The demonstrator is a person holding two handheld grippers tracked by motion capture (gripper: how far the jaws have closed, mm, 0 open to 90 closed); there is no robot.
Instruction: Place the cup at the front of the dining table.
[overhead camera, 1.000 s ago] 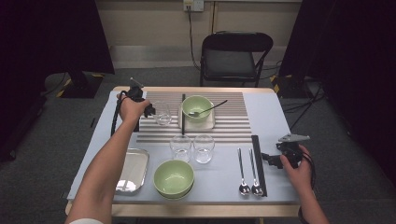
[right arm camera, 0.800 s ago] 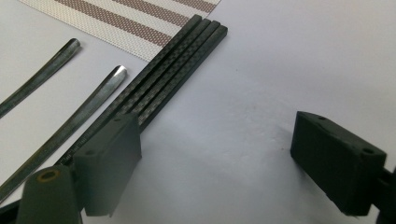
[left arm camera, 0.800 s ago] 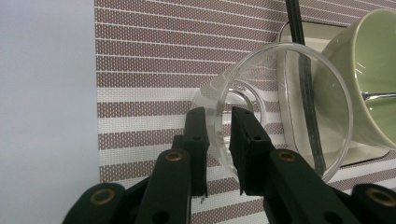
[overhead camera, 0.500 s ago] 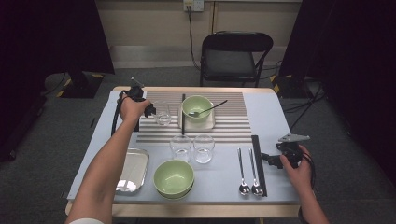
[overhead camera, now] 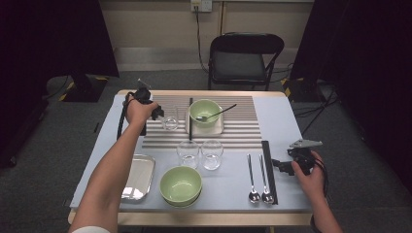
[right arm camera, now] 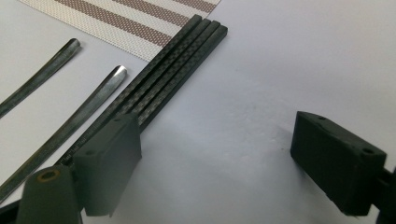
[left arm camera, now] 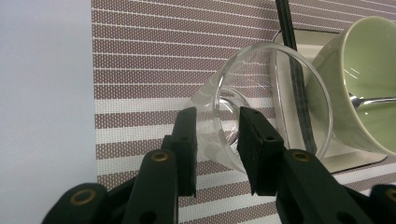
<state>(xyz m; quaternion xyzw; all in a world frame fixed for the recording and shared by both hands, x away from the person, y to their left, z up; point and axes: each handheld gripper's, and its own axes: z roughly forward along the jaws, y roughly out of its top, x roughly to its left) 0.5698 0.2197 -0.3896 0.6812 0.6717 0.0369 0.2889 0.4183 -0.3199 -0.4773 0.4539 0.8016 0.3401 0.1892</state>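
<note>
A clear glass [overhead camera: 169,120] [left arm camera: 273,79] stands on the striped placemat [overhead camera: 238,133], left of a green bowl [overhead camera: 204,110] [left arm camera: 364,84] that holds a spoon [overhead camera: 217,114]. My left gripper [overhead camera: 158,114] [left arm camera: 217,119] is at the glass, and its jaws have just been opening. The near wall of the glass lies between them, with a gap showing at the pads. My right gripper [overhead camera: 279,164] [right arm camera: 215,135] hovers open low over the bare table, right of a bundle of black chopsticks [overhead camera: 268,170] [right arm camera: 173,74]. Two spoons [overhead camera: 257,177] [right arm camera: 88,116] lie left of the chopsticks.
Two more glasses [overhead camera: 188,153] [overhead camera: 212,153] stand mid-table, with a second green bowl [overhead camera: 180,184] in front of them. A small metal tray [overhead camera: 137,177] lies near the front left edge. A black chopstick [overhead camera: 190,119] lies beside the far bowl. A folding chair [overhead camera: 245,53] stands beyond the table.
</note>
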